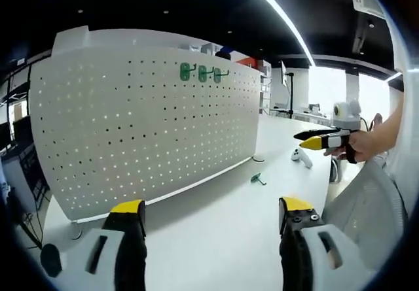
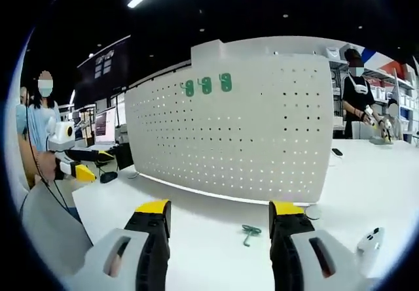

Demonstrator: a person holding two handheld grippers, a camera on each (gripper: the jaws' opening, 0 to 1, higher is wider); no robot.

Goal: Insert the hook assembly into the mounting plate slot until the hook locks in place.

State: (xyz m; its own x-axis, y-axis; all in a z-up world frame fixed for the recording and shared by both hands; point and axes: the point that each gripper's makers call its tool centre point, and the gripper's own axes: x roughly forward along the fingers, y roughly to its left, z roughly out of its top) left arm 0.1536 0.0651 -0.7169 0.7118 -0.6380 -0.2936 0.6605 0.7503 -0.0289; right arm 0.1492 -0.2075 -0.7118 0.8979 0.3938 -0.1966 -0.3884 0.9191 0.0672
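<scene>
A white pegboard mounting plate stands upright on the white table. Three green hooks hang in a row near its top edge. One loose green hook assembly lies flat on the table in front of the board. My left gripper is open and holds nothing, well short of the board. My right gripper is open too, with the loose hook lying just beyond the gap between its jaws. Each gripper also appears in the other's view, held in a hand.
A small white controller-like device lies on the table right of the loose hook. A round foot props the board's right end. A person stands behind the far table, and monitors sit at left.
</scene>
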